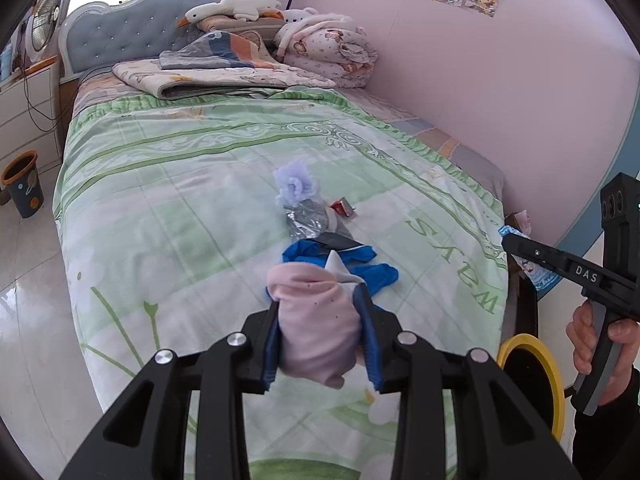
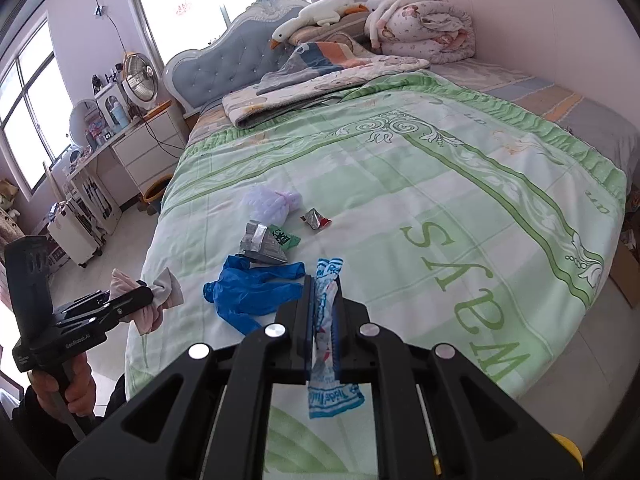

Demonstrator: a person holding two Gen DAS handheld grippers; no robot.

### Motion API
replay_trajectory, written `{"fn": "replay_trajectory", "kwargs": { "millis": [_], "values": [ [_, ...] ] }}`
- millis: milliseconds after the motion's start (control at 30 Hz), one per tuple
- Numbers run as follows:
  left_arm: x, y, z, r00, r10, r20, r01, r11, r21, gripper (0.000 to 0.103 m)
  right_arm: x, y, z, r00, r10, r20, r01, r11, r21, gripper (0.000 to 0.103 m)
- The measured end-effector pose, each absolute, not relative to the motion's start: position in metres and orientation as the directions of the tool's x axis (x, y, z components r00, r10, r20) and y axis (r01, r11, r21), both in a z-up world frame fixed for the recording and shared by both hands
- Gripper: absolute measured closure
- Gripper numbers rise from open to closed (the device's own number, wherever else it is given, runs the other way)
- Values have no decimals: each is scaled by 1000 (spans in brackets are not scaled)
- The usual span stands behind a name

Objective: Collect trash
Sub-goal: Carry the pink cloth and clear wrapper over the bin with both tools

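My left gripper point(image 1: 318, 300) is shut on a pink and white sock point(image 1: 316, 320) and holds it above the bed's foot end; it also shows in the right wrist view point(image 2: 150, 294). My right gripper point(image 2: 323, 282) is shut on a blue and white plastic wrapper point(image 2: 326, 360), seen at the bed's right edge in the left wrist view point(image 1: 536, 270). On the green bedspread point(image 1: 180, 200) lie a blue glove point(image 2: 252, 292), a silver foil pack point(image 2: 262, 244), a small red and silver wrapper point(image 2: 315, 218) and a lilac mesh puff point(image 2: 270, 202).
A yellow-rimmed bin point(image 1: 532, 380) stands at the bed's foot, right side. A dark bin with an orange rim point(image 1: 24, 188) sits on the floor left of the bed. Folded blankets and a plush goose point(image 1: 236, 8) lie at the headboard. White drawers point(image 2: 148, 148) stand by the window.
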State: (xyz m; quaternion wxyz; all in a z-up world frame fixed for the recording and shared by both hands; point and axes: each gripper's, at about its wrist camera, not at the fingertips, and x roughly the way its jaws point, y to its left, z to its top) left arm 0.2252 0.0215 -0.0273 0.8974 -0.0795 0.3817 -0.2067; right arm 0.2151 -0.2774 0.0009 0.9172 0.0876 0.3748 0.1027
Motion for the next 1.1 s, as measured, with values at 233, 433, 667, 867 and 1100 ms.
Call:
{"fn": "replay_trajectory", "kwargs": {
  "millis": [233, 433, 667, 867, 1100],
  "values": [
    [203, -19, -9, 590, -499, -634, 400, 864, -307, 71, 173, -310, 16, 729, 224, -646, -82, 967, 243, 96],
    [175, -64, 3, 539, -565, -624, 503, 811, -299, 71, 131, -338, 22, 749, 195, -633, -38, 967, 253, 96],
    [143, -113, 8, 461, -632, -623, 609, 736, -297, 71, 79, -370, 28, 773, 153, -616, 17, 965, 261, 96],
    [120, -148, 0, 386, -663, -641, 669, 680, -300, 71, 44, -394, 23, 774, 121, -621, 68, 960, 272, 95],
    [97, -183, -20, 311, -661, -682, 711, 639, -295, 71, 9, -419, -1, 756, 117, -644, 123, 941, 316, 95]
  ]
}}
